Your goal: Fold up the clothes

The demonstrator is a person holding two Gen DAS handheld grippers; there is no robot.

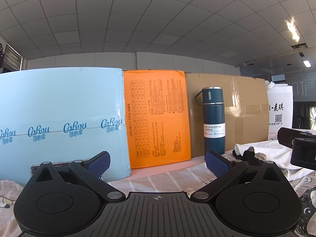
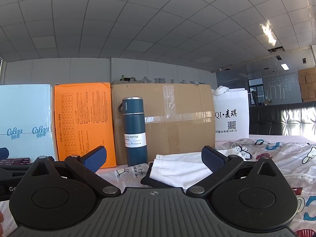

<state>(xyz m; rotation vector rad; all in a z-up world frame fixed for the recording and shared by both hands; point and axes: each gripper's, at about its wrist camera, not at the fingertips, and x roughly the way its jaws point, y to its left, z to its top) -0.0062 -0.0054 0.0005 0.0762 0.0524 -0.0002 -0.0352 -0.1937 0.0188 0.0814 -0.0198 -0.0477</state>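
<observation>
A white garment (image 2: 177,169) with a dark part (image 2: 147,178) lies on the patterned sheet just ahead of my right gripper (image 2: 154,159), which is open and empty, low over the sheet. In the left wrist view the same white garment (image 1: 262,156) lies to the right. My left gripper (image 1: 157,161) is open and empty, pointing at the boxes. The right gripper's black body (image 1: 296,148) shows at the right edge of the left wrist view.
Along the back stand a light blue box (image 1: 59,118), an orange box (image 1: 156,118), a taped cardboard box (image 2: 177,118) and a white bag (image 2: 231,114). A dark blue vacuum bottle (image 2: 135,132) stands before the cardboard box. A cartoon-print sheet (image 2: 276,158) covers the surface.
</observation>
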